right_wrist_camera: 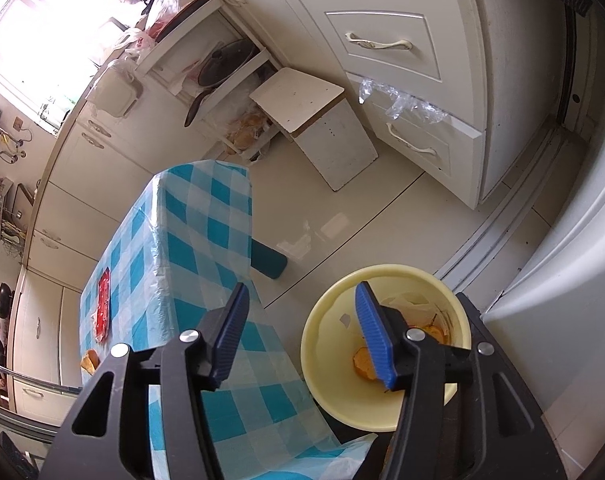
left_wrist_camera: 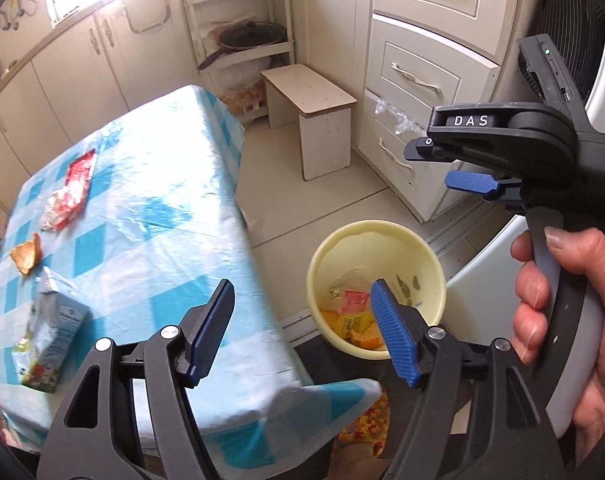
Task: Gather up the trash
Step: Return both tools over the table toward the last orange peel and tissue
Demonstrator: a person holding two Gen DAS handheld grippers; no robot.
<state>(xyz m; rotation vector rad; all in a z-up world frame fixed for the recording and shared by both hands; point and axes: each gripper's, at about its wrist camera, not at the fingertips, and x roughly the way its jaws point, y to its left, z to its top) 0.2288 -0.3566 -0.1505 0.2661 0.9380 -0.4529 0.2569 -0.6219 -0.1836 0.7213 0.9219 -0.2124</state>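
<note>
A pale yellow bin (left_wrist_camera: 430,256) stands on the floor beside the table and holds orange peel and wrappers (left_wrist_camera: 354,320); it also shows in the right wrist view (right_wrist_camera: 326,320). On the blue checked tablecloth (left_wrist_camera: 142,208) lie a red-and-white wrapper (left_wrist_camera: 68,192), an orange peel (left_wrist_camera: 25,256) and a crushed carton (left_wrist_camera: 48,332). My left gripper (left_wrist_camera: 302,332) is open and empty, above the table's edge and the bin. My right gripper (right_wrist_camera: 300,340) is open and empty above the bin; it shows from the side in the left wrist view (left_wrist_camera: 458,164).
A small white stool (left_wrist_camera: 314,120) stands on the tiled floor near the cream drawers (left_wrist_camera: 422,72). A shelf rack with a pan (left_wrist_camera: 246,36) is behind it. A white appliance (right_wrist_camera: 574,280) stands right of the bin.
</note>
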